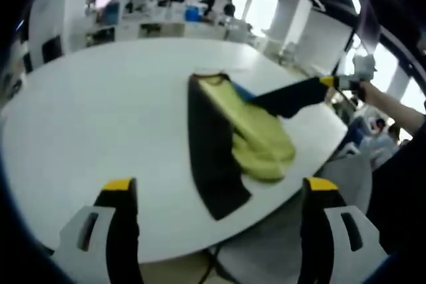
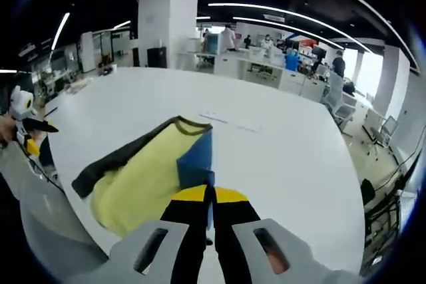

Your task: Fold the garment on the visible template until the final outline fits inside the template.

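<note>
- Jaws of the left gripper (image 1: pixel 216 187) stand wide apart in the left gripper view, yellow tips up, nothing between them; they hang above the near edge of the white worktop (image 1: pixel 100 118).
- Jaws of the right gripper (image 2: pixel 212 199) are pressed together in the right gripper view, pinching the blue part (image 2: pixel 196 161) of the garment (image 2: pixel 143 177) just at the yellow tips.
- Right gripper also enters the left gripper view from the right: black arm with a yellow tip, reaching to the garment's far side beside the blue patch (image 1: pixel 243 91). A person's hand (image 1: pixel 373 91) holds it at the rear.
- Garment lies on the worktop near its edge, well ahead of the left jaws and to the right of centre.
- Garment colours: yellow-green body with a black band (image 1: pixel 210 151) along one long side and a dark collar trim at the far end.
- Yellow fabric is bunched in soft folds at the end nearest the worktop edge.
- Whether the blue patch is part of the garment or a template sheet under it, cannot tell.
- Left gripper (image 2: pixel 30 131) shows at the left margin of the right gripper view, small, held in a hand.
- Background: open office with white pillars, desks, ceiling light strips.
</note>
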